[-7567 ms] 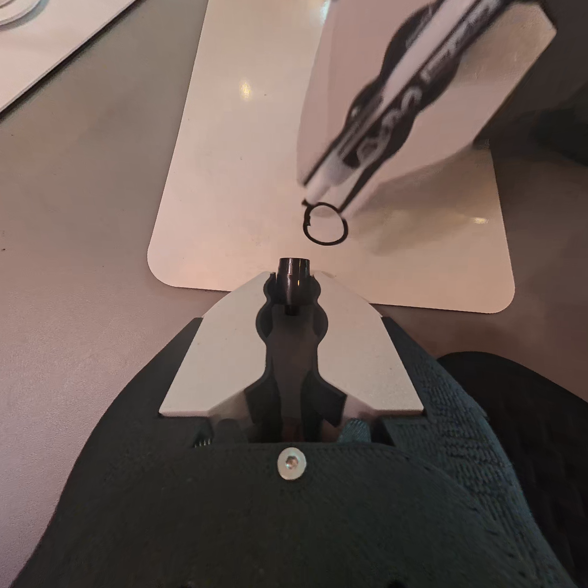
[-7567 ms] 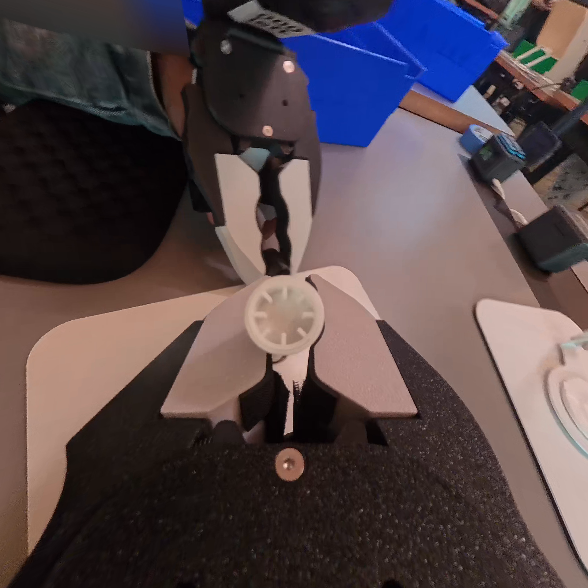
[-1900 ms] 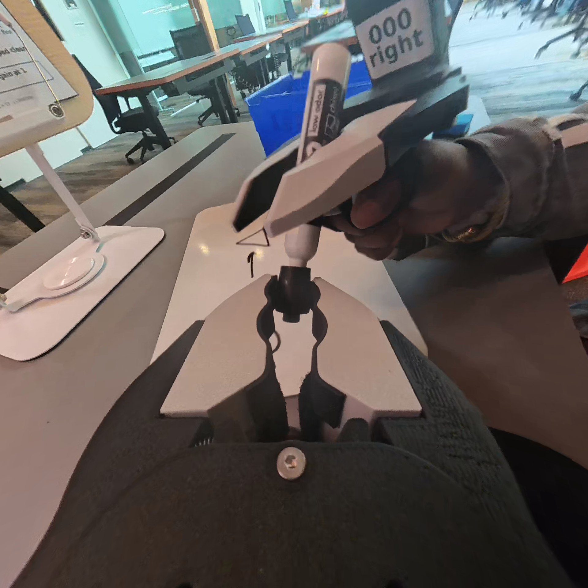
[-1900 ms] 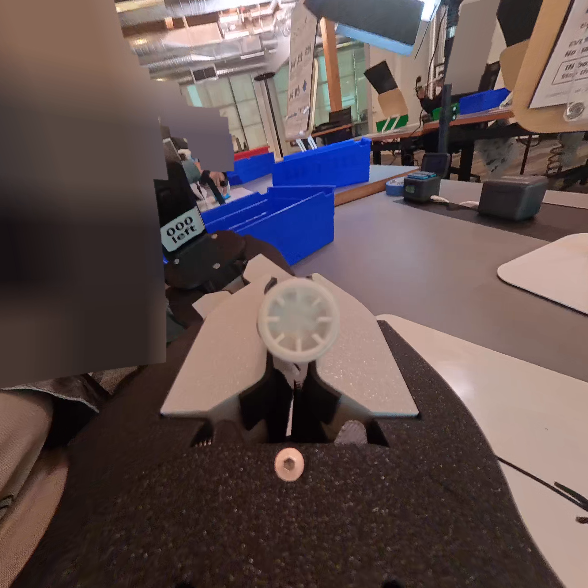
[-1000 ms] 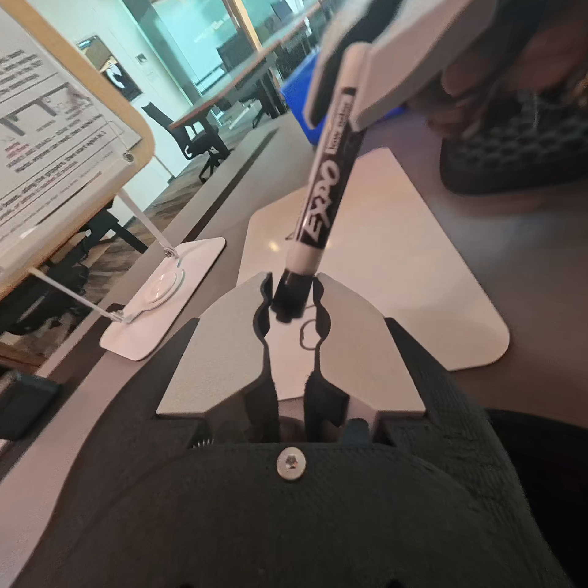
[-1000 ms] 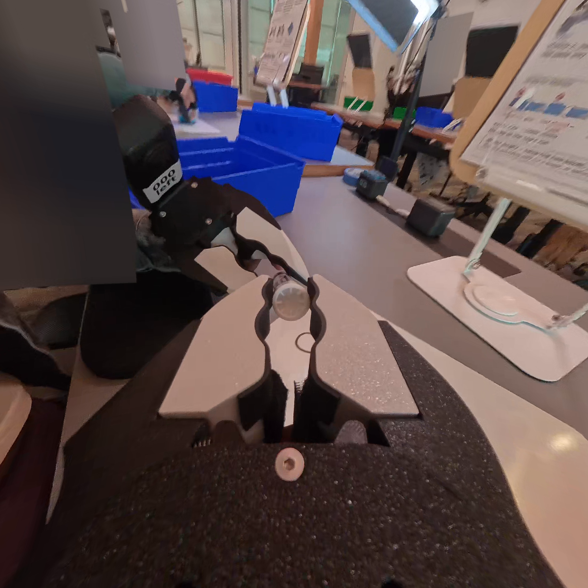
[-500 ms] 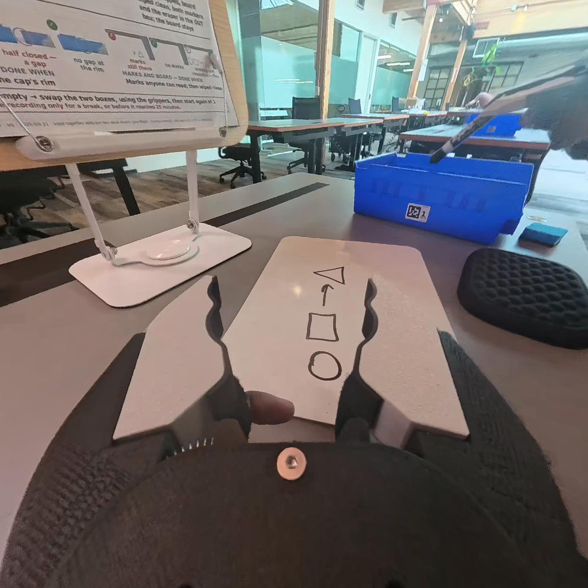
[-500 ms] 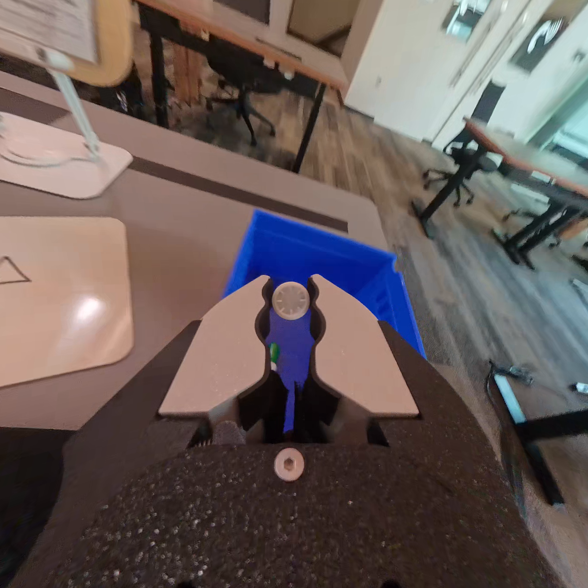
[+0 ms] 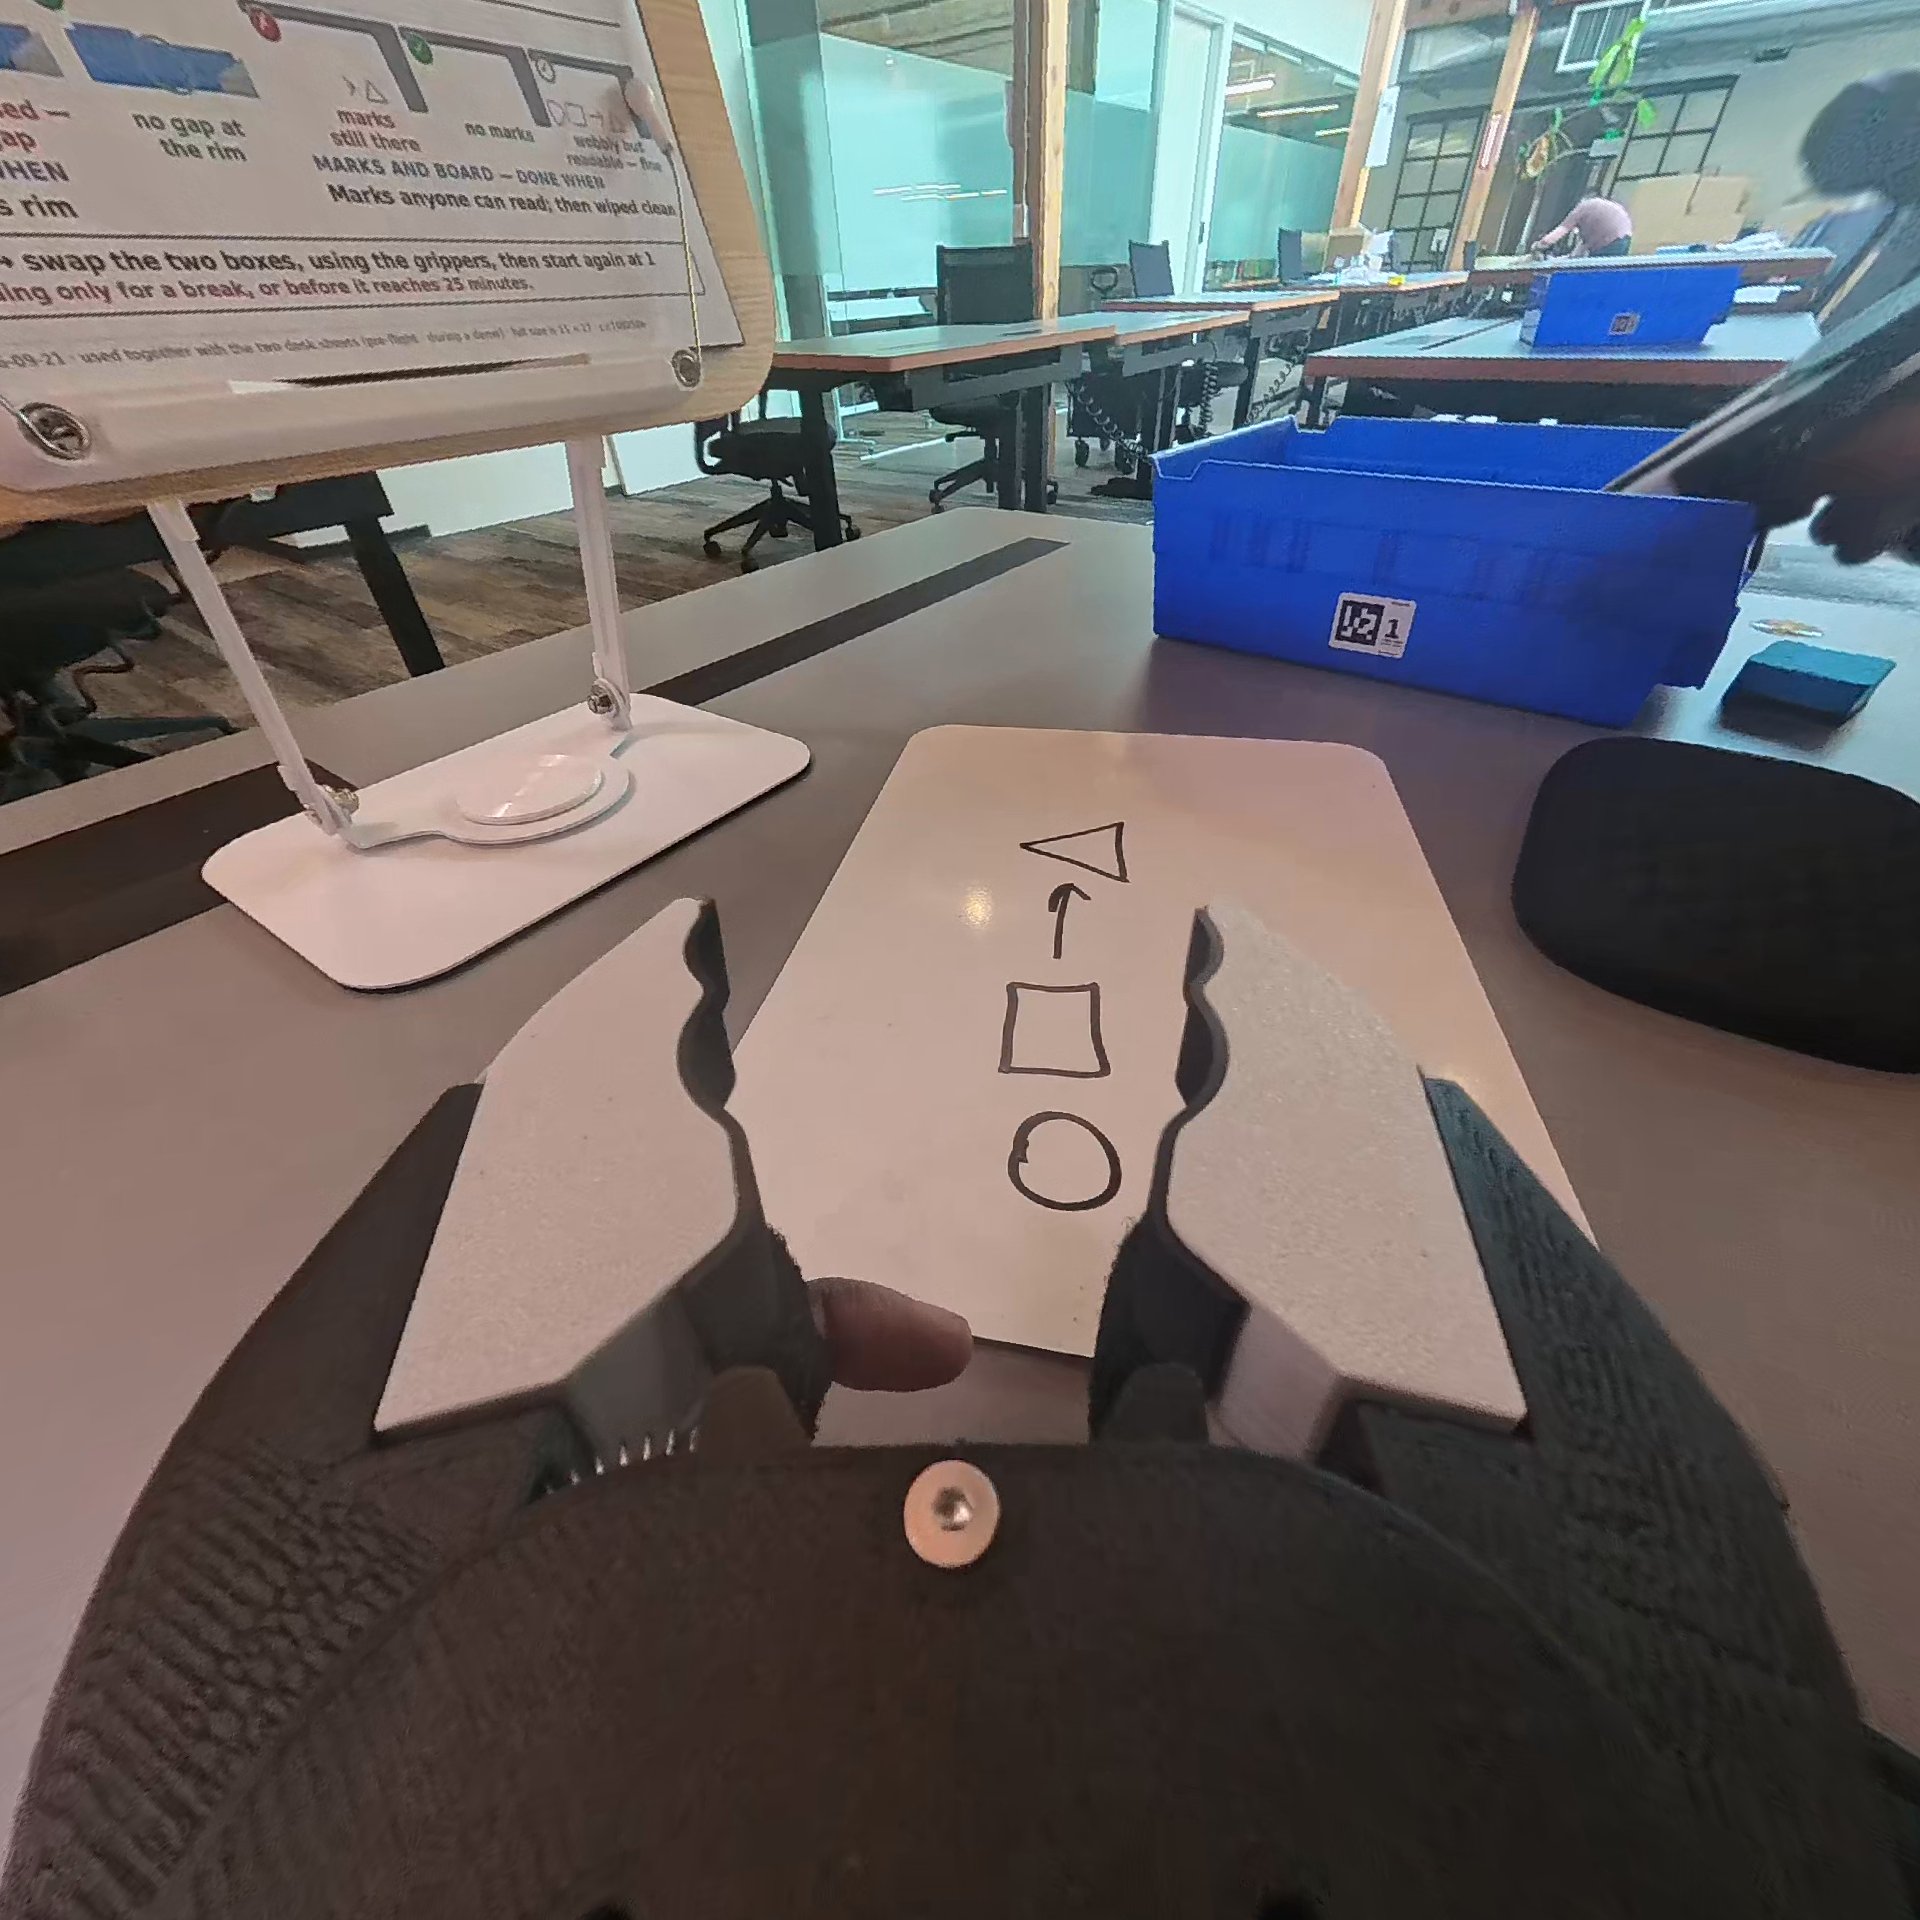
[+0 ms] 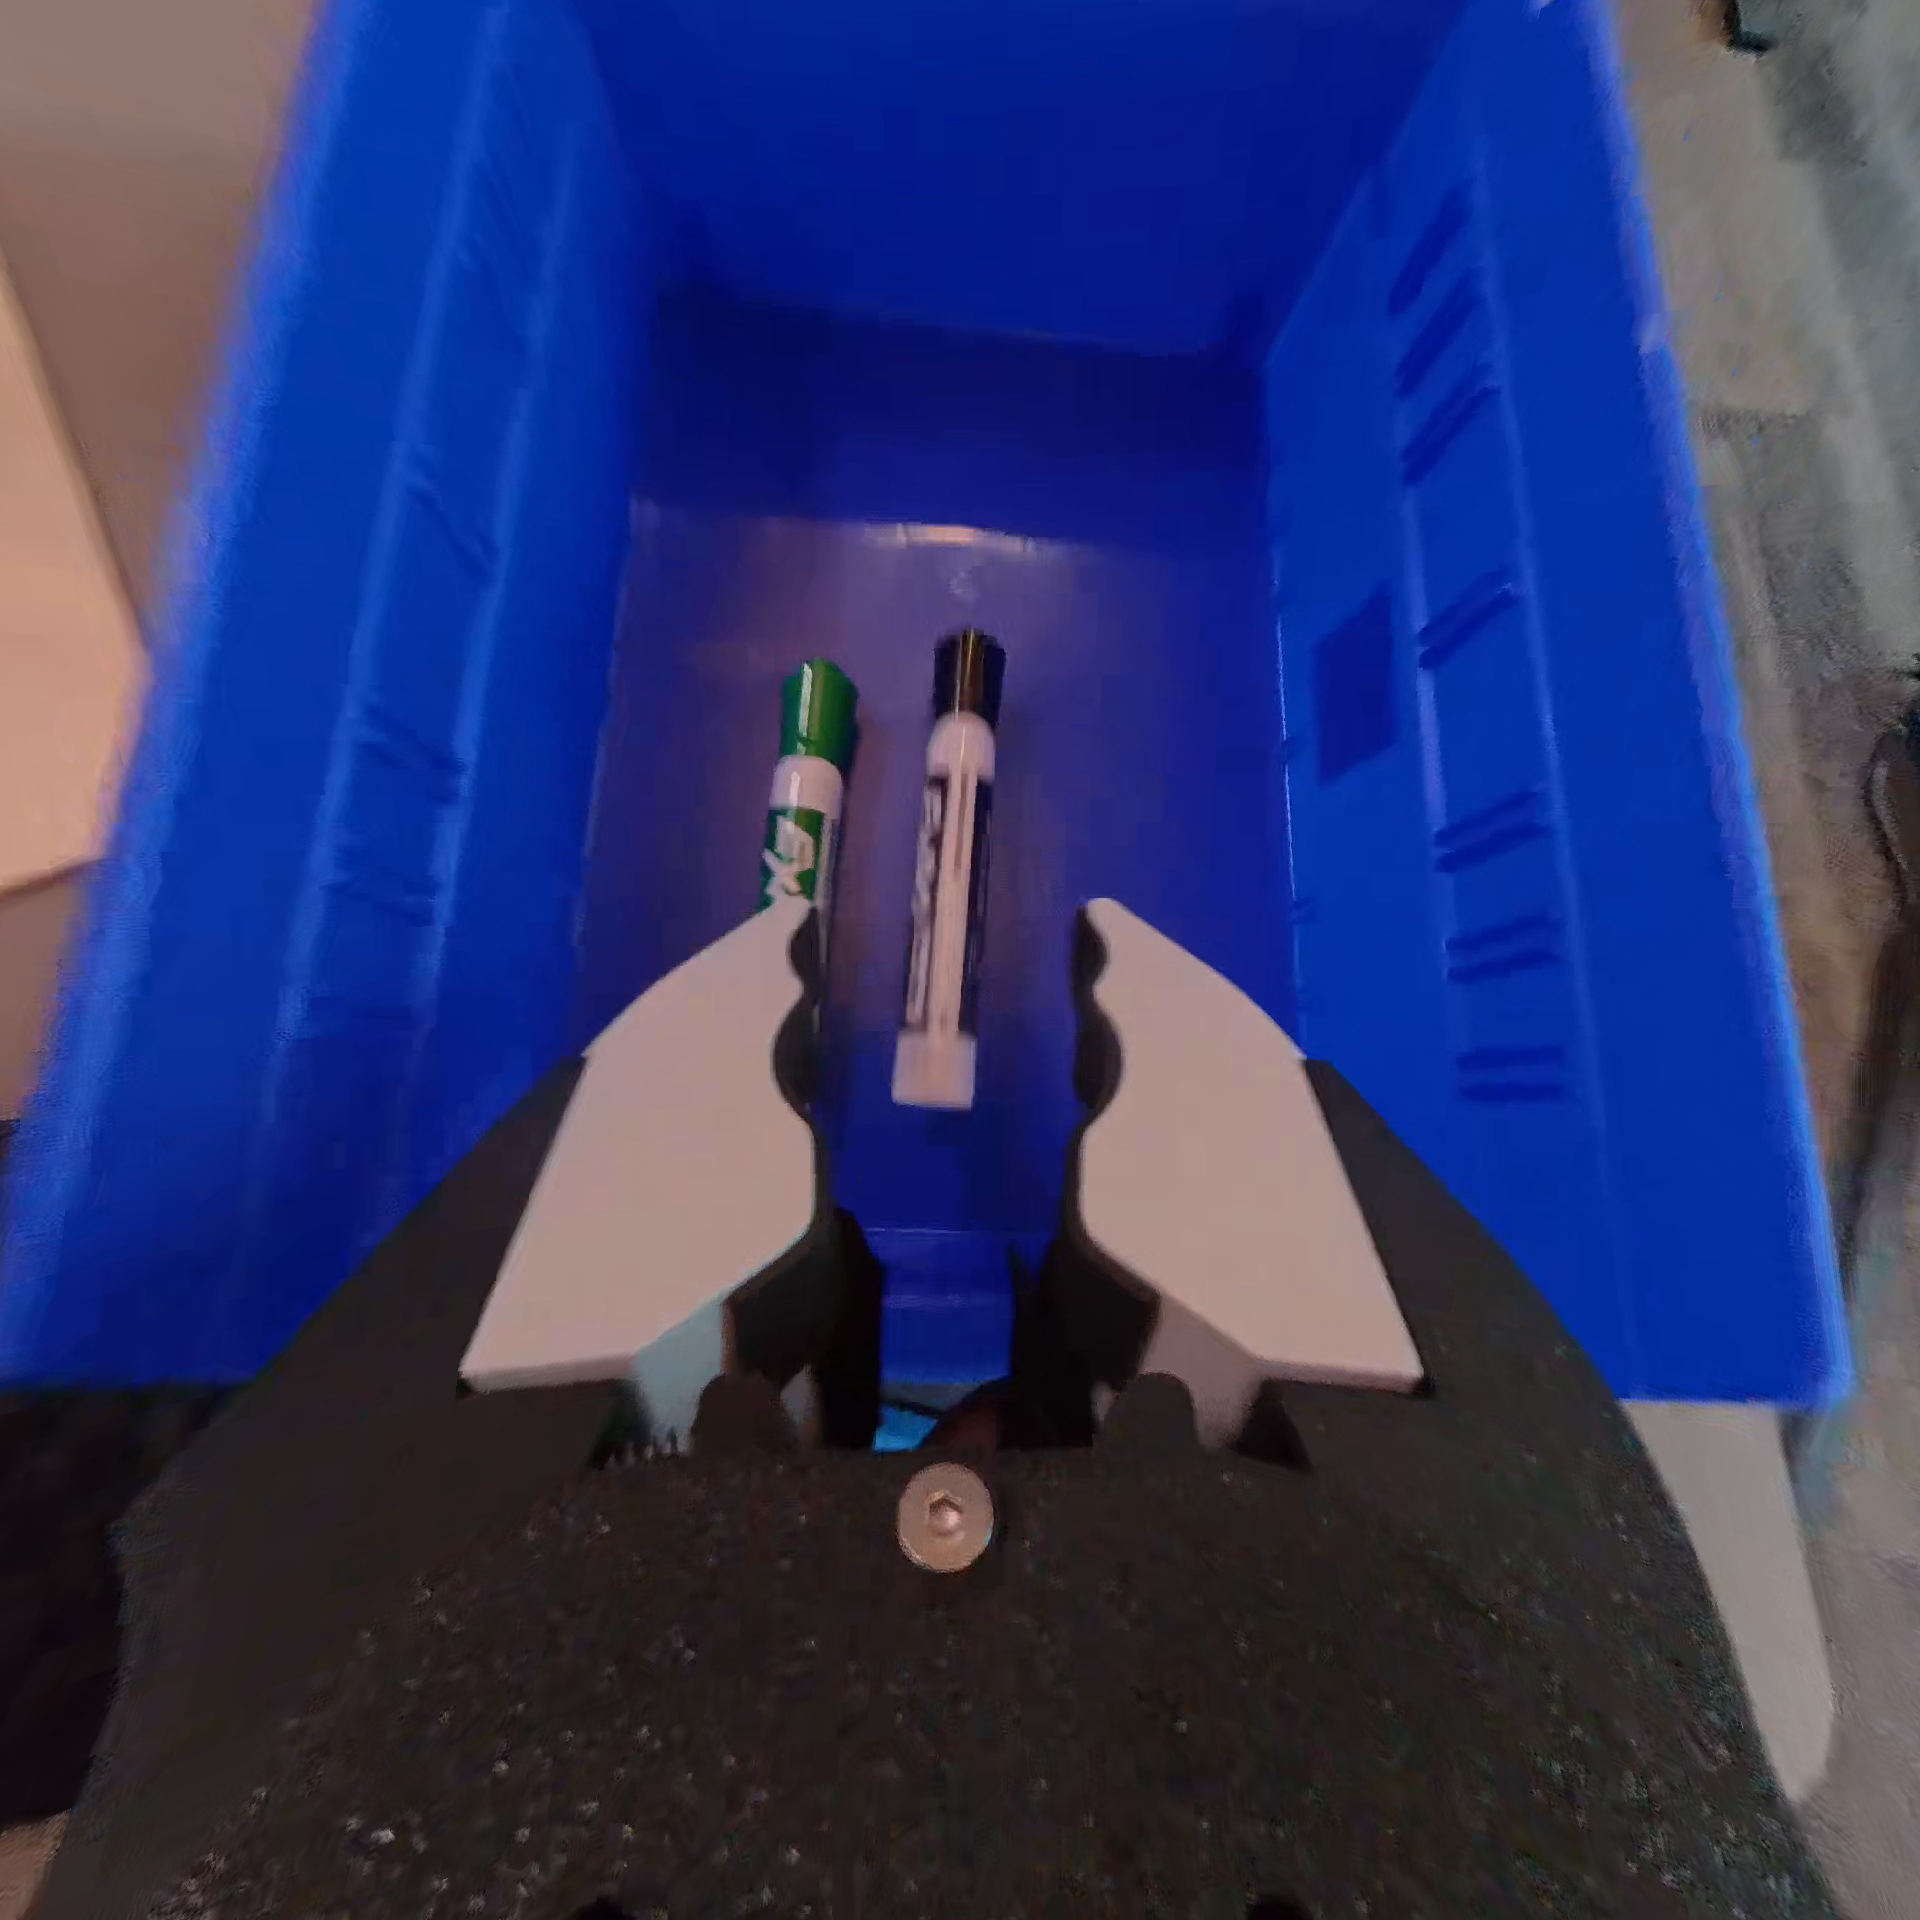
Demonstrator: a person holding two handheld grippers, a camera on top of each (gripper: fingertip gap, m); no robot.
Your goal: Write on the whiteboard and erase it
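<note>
The white whiteboard [image 9: 894, 1060] lies flat on the grey table and bears a black circle [image 9: 1063, 1162], a square, an arrow and a triangle. My left gripper [image 9: 951, 935] is open and empty, low over the board's near end. My right gripper [image 10: 940, 935] is open over the blue bin [image 10: 416, 727]. A capped black marker [image 10: 948, 883] lies just beyond the fingers in the bin, free of them. A green marker [image 10: 805, 790] lies beside it on the left. The right gripper shows blurred at the bin in the left wrist view [image 9: 1808, 416].
A blue eraser [image 9: 1806, 678] lies on the table right of the bin [image 9: 1455, 561]. A black textured pad [image 9: 1714, 894] sits right of the whiteboard. A white stand [image 9: 499, 831] holding an instruction sheet is at the left. A fingertip [image 9: 894, 1345] shows between the left fingers. The gap from one gripper's tips to the other's is roughly 50 cm. From my right tips it is roughly 6 cm to the green marker [image 10: 805, 790]; from my left, 45 cm.
My left gripper let go of the cap once it was on the marker and stays open. My right gripper carried the marker to the bin, opened and released it.
</note>
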